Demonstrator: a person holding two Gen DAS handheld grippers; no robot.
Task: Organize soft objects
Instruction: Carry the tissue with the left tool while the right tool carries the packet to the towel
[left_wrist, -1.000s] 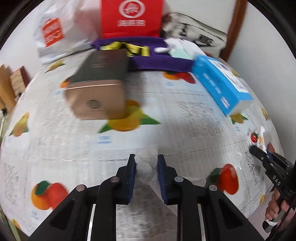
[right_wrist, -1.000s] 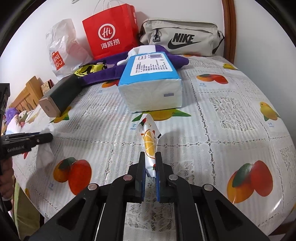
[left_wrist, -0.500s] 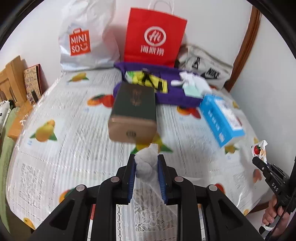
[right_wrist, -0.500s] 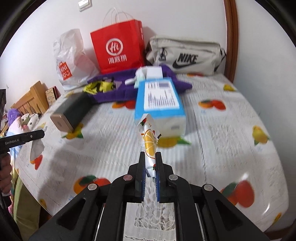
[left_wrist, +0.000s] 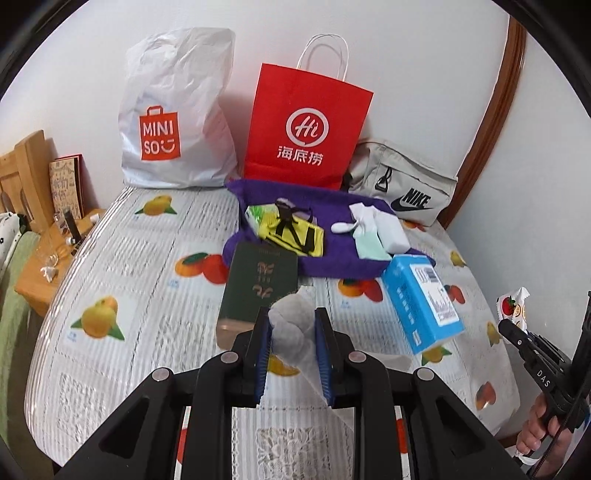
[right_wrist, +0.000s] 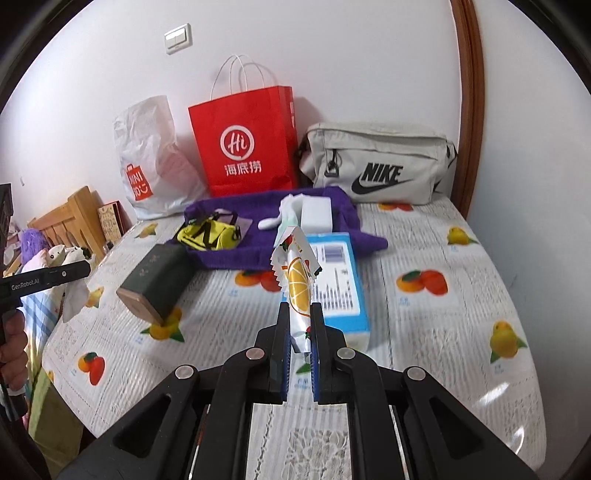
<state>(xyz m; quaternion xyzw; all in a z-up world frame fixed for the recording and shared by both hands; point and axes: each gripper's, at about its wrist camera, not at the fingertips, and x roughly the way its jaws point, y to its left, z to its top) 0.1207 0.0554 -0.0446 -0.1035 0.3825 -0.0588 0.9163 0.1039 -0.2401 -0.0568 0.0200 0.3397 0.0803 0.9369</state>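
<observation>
Right wrist alone shows a light switch above the bags.

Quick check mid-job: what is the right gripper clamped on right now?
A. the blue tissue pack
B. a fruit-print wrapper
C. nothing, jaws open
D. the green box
B: the right gripper is shut on the fruit-print wrapper, which sticks up from between its pads, while the blue tissue pack lies on the table behind it.
</observation>
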